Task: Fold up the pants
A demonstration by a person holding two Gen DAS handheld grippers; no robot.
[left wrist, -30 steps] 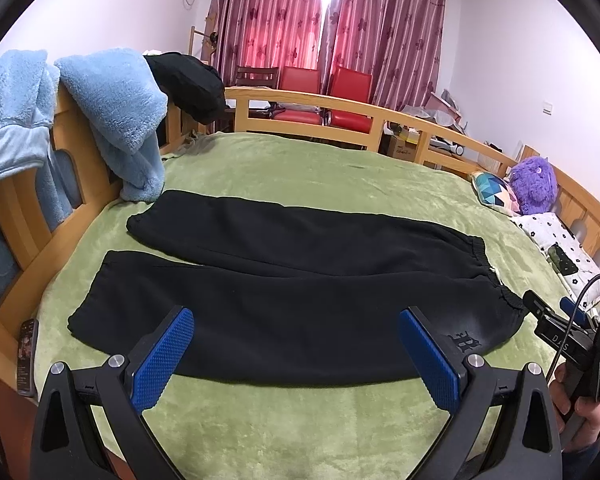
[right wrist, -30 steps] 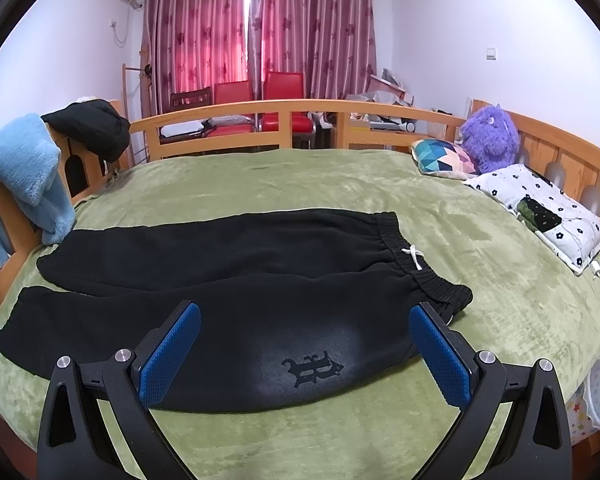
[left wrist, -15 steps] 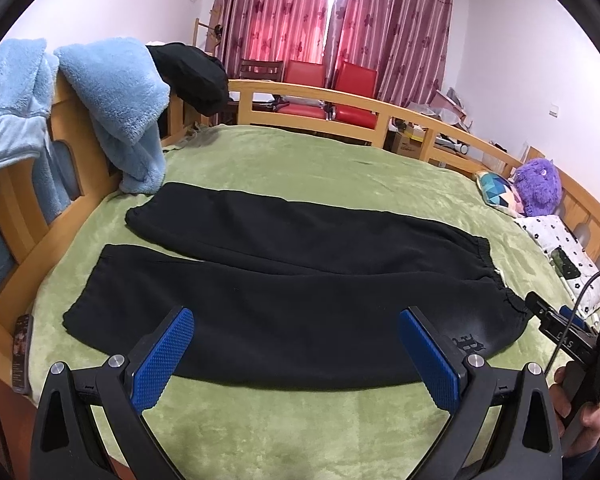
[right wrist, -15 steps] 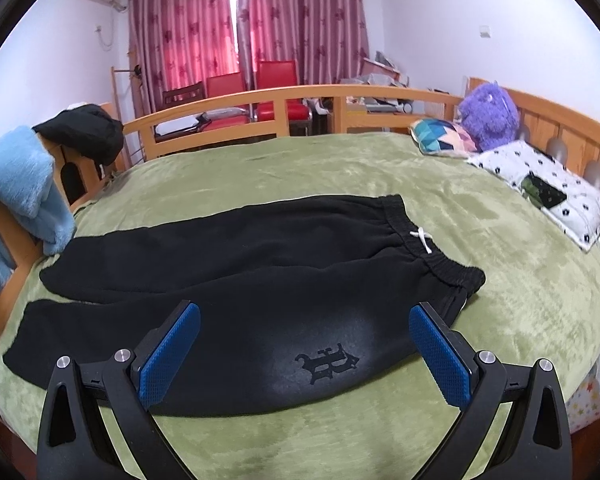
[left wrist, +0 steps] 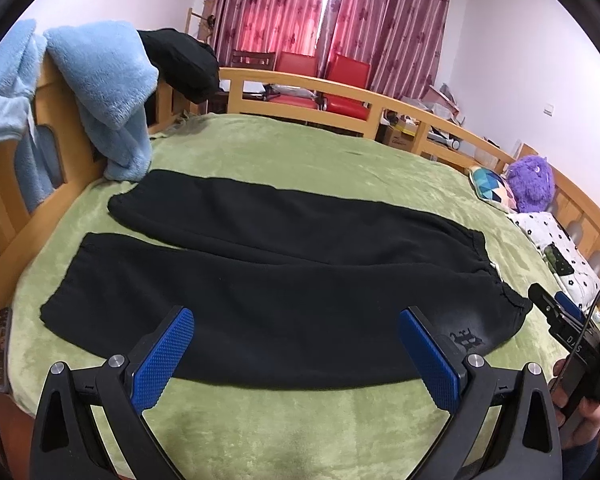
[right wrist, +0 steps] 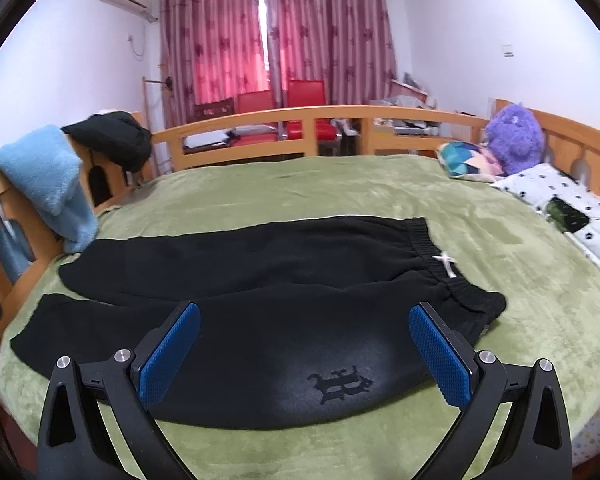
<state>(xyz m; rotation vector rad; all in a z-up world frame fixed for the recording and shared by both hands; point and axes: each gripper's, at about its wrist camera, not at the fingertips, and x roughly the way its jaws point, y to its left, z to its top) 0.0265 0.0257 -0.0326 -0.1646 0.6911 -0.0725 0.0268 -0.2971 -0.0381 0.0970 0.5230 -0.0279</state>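
Pants (left wrist: 284, 280) flat ahead of both spread tongs (right wrist: 304, 344).

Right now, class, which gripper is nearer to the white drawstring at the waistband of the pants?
Right. The right gripper hangs open over the waist end of the pants, near the white drawstring. The left gripper hangs open further towards the leg end.

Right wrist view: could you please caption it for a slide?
Open right tongs hover over black pants spread flat on the green bedspread.
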